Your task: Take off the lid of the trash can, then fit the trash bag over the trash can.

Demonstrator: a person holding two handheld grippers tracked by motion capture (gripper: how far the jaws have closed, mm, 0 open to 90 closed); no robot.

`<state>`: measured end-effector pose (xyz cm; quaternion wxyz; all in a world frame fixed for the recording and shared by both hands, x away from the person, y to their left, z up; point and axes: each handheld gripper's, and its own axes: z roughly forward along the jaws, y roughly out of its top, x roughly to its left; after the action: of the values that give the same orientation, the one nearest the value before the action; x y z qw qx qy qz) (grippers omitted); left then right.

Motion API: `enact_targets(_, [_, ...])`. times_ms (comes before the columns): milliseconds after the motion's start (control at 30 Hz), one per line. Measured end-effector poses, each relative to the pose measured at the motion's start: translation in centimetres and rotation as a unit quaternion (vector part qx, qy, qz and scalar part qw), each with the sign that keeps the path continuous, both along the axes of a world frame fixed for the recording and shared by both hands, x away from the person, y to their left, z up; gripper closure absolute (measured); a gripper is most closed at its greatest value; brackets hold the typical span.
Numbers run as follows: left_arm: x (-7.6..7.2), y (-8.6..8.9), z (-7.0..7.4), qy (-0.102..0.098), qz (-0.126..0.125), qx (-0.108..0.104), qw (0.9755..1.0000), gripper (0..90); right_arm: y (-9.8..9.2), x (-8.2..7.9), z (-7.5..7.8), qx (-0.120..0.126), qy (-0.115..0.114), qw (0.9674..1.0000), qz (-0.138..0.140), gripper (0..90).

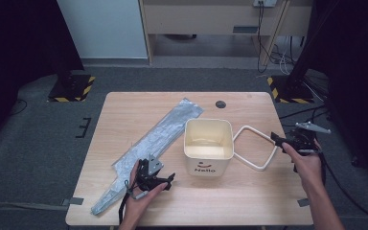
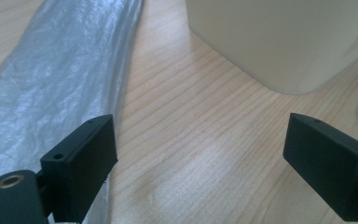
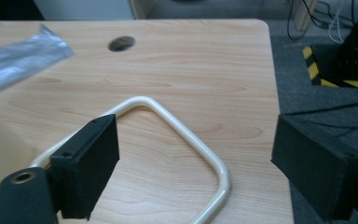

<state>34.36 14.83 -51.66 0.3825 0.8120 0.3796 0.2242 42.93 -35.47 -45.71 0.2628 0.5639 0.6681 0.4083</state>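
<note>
A cream square bin (image 1: pixel 208 143) with "Hello" on its front stands upright mid-table. To its right a cream square ring (image 1: pixel 254 146) lies flat on the wood. A long silver-grey plastic bag (image 1: pixel 148 148) lies flat and diagonal on the left. My left gripper (image 1: pixel 169 181) is open near the front edge, between the bag (image 2: pixel 51 70) and the bin's corner (image 2: pixel 284 42), with nothing between its jaws. My right gripper (image 1: pixel 278 142) is open just off the ring's right corner. In the right gripper view the ring (image 3: pixel 168 116) lies below the wide-apart jaws, untouched.
The wooden table (image 1: pixel 249 201) has a round cable hole (image 1: pixel 220 104) near its far edge. Its right edge is close beside my right hand, with grey floor and cables (image 1: pixel 311 112) beyond. Black stand bases with yellow stripes (image 1: pixel 72 86) sit on the floor behind.
</note>
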Motion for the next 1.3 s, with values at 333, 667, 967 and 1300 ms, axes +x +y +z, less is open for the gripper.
enact_targets(333, [0.2,2.2,1.4,-0.005,0.032,-0.034,0.9989,8.3,1.6,-2.0,-0.4,0.001,-0.037,0.9971,0.067,4.9])
enact_targets(667, [2.8,2.7,2.4,0.012,0.03,-0.004,0.9995,5.9,3.4,-3.8,-1.3,-0.002,-0.057,0.995,0.082,5.2])
enact_targets(967, [6.1,2.5,2.8,0.048,0.052,0.007,0.9975,8.7,3.8,-4.8,-4.1,-0.001,-0.052,0.9944,0.091,6.2])
enact_targets(1300, [8.4,1.5,1.1,0.048,0.05,0.022,0.9974,8.9,3.8,-5.3,-5.5,0.009,-0.04,0.9944,0.097,6.3])
